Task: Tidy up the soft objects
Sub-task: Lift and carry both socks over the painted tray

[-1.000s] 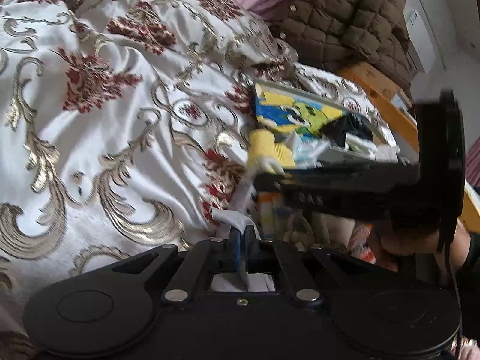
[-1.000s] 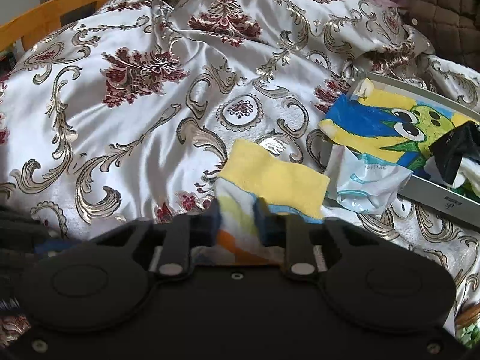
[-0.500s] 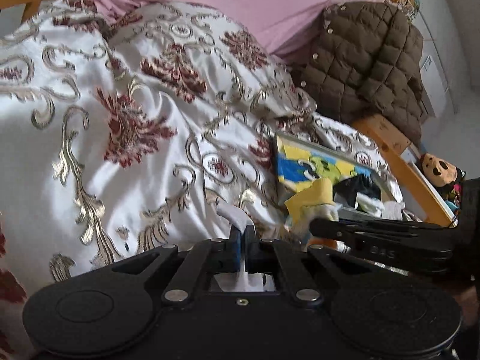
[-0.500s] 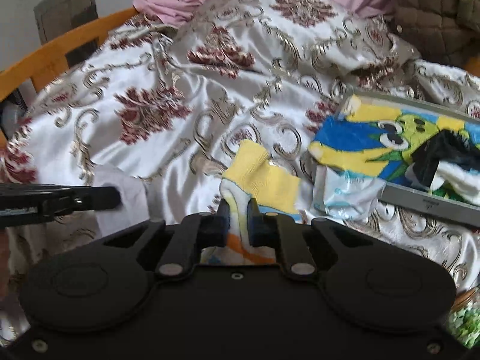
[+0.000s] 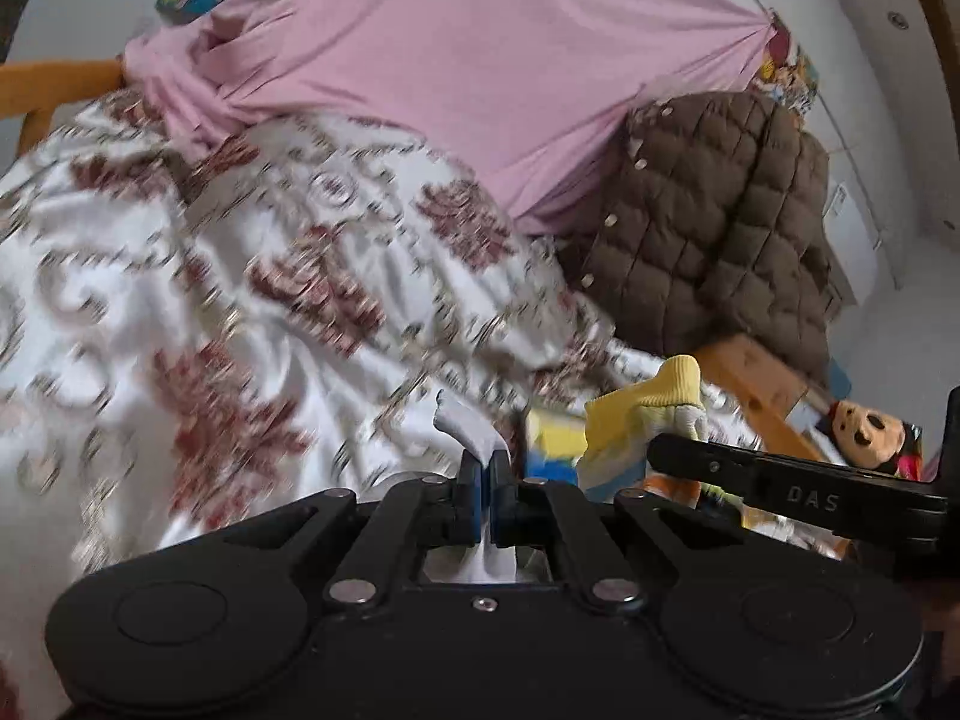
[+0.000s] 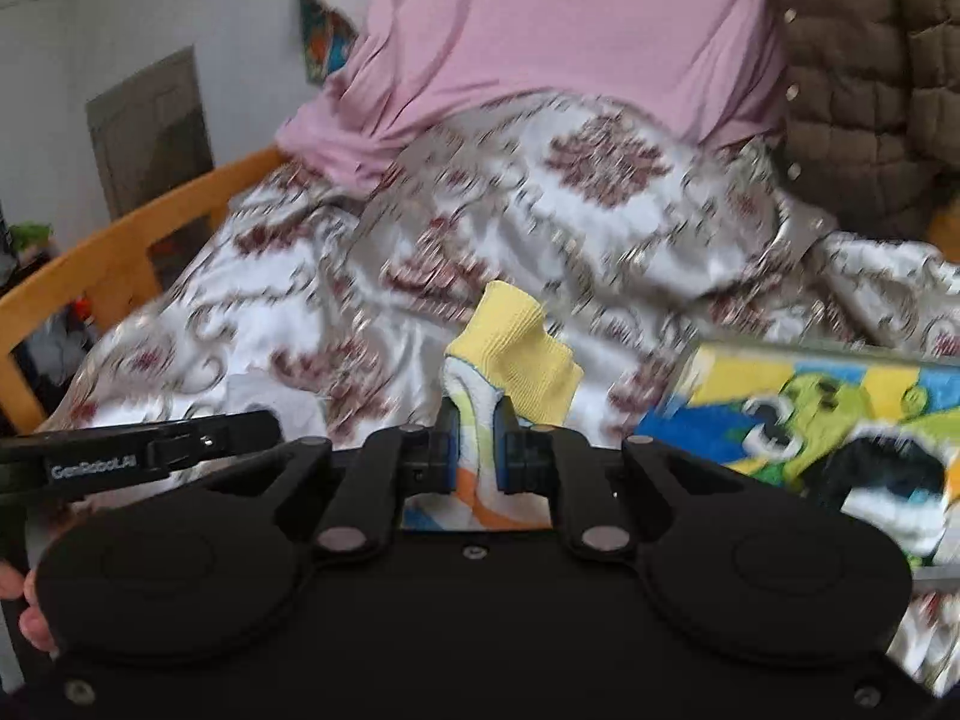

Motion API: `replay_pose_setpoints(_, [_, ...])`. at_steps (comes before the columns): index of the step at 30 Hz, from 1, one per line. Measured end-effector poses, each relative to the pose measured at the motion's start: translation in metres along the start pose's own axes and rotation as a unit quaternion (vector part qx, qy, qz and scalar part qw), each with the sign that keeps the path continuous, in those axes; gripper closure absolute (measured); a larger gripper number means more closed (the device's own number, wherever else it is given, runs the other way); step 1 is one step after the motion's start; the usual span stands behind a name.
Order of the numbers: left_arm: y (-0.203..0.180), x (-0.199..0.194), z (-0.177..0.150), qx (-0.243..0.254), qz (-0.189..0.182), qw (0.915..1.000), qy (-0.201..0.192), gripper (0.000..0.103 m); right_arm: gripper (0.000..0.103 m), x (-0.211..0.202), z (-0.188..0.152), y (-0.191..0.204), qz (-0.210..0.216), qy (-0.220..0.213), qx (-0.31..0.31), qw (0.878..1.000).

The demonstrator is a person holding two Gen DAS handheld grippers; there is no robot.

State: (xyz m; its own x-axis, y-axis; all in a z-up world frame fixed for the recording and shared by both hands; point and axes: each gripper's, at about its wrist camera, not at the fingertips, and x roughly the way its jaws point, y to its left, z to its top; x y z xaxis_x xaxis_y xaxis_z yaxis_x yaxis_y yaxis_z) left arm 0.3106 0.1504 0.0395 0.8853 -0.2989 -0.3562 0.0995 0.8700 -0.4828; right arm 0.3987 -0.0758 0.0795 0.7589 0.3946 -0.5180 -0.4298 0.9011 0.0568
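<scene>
My left gripper [image 5: 486,468] is shut on a thin white cloth piece [image 5: 465,423] that sticks up between its pads, held above the patterned satin bedspread [image 5: 240,330]. My right gripper [image 6: 477,426] is shut on a sock with a yellow cuff and orange and blue stripes [image 6: 516,348]; the sock also shows in the left wrist view [image 5: 648,408], to the right of my left gripper. The right gripper's finger [image 5: 780,492] crosses the left wrist view at right. A box with a yellow, blue and green cartoon print [image 6: 828,414] lies on the bed at right, holding black and white items.
A pink sheet [image 5: 480,72] covers the head of the bed. A brown quilted jacket [image 5: 720,228] hangs at right. The orange wooden bed frame [image 6: 120,252] runs along the left. A plush toy [image 5: 870,426] lies at far right.
Both grippers have lifted and tilted up from the bedspread, each still holding its piece. The views now show the pink sheet and the wall.
</scene>
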Motion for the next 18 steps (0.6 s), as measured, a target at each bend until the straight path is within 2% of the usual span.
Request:
replay_pose_setpoints(4, [-0.026, 0.029, 0.021, 0.017, -0.015, 0.9996, -0.014, 0.102, 0.098, 0.002, 0.027, -0.026, -0.026, -0.013, 0.000, 1.000])
replay_pose_setpoints(9, [-0.065, 0.074, 0.027, 0.041, -0.037, 0.9983, -0.021, 0.102, 0.098, 0.008, 0.050, -0.073, -0.065, -0.035, 0.008, 0.997])
replay_pose_setpoints(12, [-0.088, 0.106, 0.025, 0.040, -0.047, 0.9980, -0.016, 0.102, 0.098, 0.012, 0.053, -0.100, -0.086, -0.041, 0.025, 0.995])
replay_pose_setpoints(18, [-0.129, 0.167, 0.010, 0.031, -0.066, 0.9973, 0.005, 0.102, 0.098, 0.013, 0.035, -0.158, -0.110, -0.039, 0.080, 0.990])
